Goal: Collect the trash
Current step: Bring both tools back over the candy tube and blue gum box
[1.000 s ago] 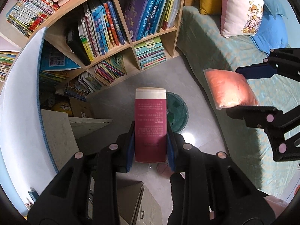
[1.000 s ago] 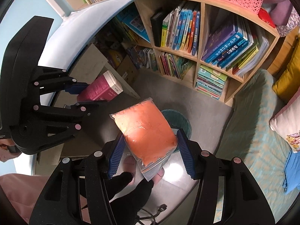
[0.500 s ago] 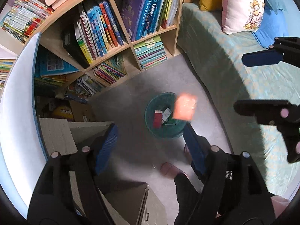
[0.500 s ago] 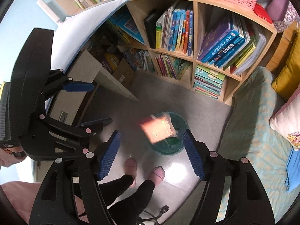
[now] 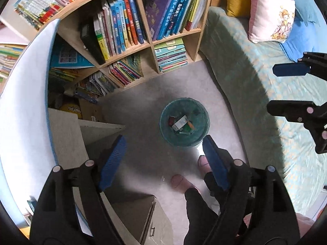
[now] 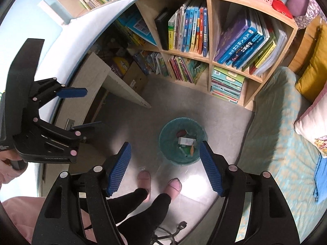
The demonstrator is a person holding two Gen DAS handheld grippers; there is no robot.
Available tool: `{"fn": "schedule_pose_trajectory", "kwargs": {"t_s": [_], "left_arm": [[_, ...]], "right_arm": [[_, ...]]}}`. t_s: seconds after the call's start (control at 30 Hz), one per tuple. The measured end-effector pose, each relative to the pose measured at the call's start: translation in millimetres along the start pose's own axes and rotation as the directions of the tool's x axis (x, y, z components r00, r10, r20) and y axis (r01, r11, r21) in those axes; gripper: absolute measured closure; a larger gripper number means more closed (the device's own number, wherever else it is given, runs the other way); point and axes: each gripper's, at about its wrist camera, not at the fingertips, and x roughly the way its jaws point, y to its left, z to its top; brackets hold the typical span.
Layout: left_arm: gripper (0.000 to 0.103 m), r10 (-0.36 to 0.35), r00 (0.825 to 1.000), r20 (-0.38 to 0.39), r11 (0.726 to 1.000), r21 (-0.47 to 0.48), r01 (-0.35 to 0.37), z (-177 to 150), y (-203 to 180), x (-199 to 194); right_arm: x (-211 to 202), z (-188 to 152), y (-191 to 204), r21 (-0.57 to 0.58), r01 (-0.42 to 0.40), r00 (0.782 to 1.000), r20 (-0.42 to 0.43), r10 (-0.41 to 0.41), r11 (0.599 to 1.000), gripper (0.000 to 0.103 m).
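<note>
Bookshelf (image 5: 143, 32): along far floor edge | Waste bin (image 5: 184, 122): on floor beside bed (image 5: 255, 102), trash (image 5: 179, 122) inside | Left tool (image 5: 163, 159): jaws just opened, spread, empty | Right tool (image 6: 165, 163): jaws just opened, spread, empty

A teal bin (image 5: 202, 131) stands on grey floor (image 5: 143, 106); the fingers (image 6: 119, 168) have blue ridged pads.
</note>
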Motion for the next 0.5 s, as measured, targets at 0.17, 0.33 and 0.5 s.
{"fn": "schedule_pose_trajectory", "kwargs": {"t_s": [0.17,0.33,0.5], "left_arm": [[0.028,0.003,1.0,0.016,0.999,-0.032,-0.003,-9,9,-11],[0.028,0.007,0.999,0.042,0.997,-0.078,-0.003,-24,21,-25],[0.025,0.04,0.997,0.061,0.991,-0.127,-0.032,-45,40,-44]], "right_arm": [[-7,1,11,-0.019,-0.011,1.0,0.019,0.011,1.0,0.034],[-18,8,27,-0.067,-0.017,0.999,0.041,0.019,0.998,0.034],[-28,18,51,-0.137,-0.03,0.996,0.076,0.041,0.99,0.028]]}}
